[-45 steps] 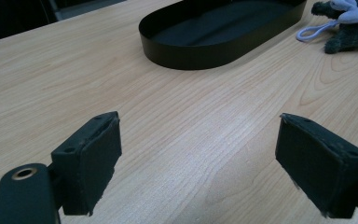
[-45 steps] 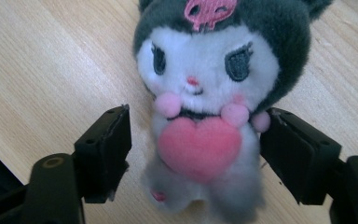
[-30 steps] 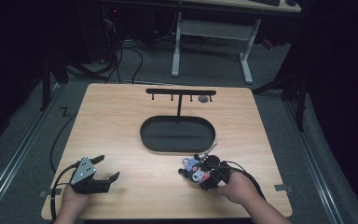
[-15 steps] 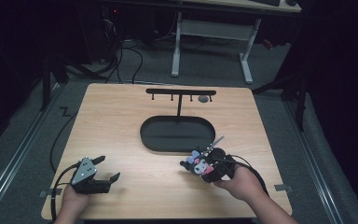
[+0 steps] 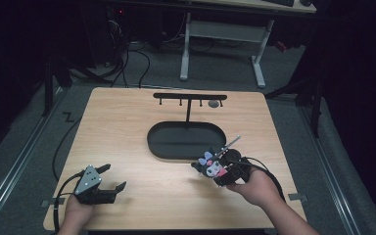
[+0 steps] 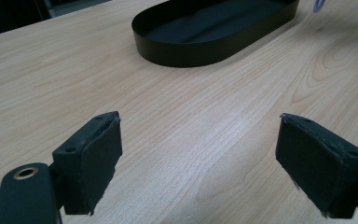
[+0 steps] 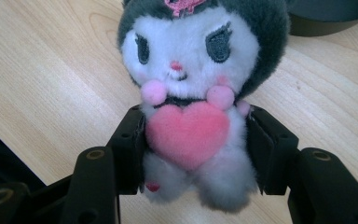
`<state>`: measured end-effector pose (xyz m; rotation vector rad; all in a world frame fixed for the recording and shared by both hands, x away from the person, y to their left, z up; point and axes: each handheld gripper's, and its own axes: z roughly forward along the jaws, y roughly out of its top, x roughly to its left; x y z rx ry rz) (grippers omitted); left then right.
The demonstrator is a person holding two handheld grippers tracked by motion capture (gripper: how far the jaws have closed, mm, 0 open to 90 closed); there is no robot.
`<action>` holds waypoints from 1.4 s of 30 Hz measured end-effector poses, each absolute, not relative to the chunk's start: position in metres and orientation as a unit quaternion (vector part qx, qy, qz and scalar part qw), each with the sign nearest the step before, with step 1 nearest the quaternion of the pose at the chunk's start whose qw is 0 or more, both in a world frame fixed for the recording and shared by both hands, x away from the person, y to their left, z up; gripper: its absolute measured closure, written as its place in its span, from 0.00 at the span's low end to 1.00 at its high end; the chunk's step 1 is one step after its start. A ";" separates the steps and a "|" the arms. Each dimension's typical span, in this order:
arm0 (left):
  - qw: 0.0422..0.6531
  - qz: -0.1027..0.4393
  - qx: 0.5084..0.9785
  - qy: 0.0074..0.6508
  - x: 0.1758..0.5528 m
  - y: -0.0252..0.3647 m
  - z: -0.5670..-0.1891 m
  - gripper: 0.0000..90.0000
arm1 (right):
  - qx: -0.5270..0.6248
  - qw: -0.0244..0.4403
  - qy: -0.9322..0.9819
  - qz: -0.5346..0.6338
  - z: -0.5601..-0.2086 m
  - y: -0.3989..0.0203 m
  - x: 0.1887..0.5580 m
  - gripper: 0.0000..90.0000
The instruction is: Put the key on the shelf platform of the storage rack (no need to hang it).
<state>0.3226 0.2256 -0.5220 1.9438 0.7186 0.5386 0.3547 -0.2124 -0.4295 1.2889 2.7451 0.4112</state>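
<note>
The right tongs [image 7: 193, 154] clamp a plush toy [image 7: 193, 93] by its body, lifted just off the worktop [image 5: 127, 127] at the black tray's [image 5: 156, 142] four o'clock. The left tongs [image 5: 111, 179] rest wide and empty. The likely next move is carrying the toy to the hook stand [image 5: 190, 98] at twelve o'clock.

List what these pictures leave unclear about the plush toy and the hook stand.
- Plush toy: ear tips cut off by the top edge in the right gripper view; its sides hidden behind the right gripper's jaws.
- Hook stand: the small object on its bar, high view, too small to identify.
</note>
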 end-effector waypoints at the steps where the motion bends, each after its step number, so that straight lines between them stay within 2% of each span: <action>1: 0.479 0.220 0.797 0.295 0.322 0.226 -0.522 0.17 | 0.424 0.040 0.895 0.133 -0.429 -0.212 0.355 0.51; 22: 0.487 0.223 0.791 0.296 0.322 0.227 -0.520 0.17 | 0.420 0.049 0.895 0.140 -0.412 -0.205 0.374 0.51; 29: 0.491 0.226 0.786 0.300 0.327 0.224 -0.521 0.17 | 0.437 0.038 0.889 0.133 -0.412 -0.205 0.378 0.51; 42: 0.476 0.223 0.795 0.304 0.322 0.228 -0.523 0.17 | 0.436 0.047 0.886 0.150 -0.417 -0.211 0.395 0.51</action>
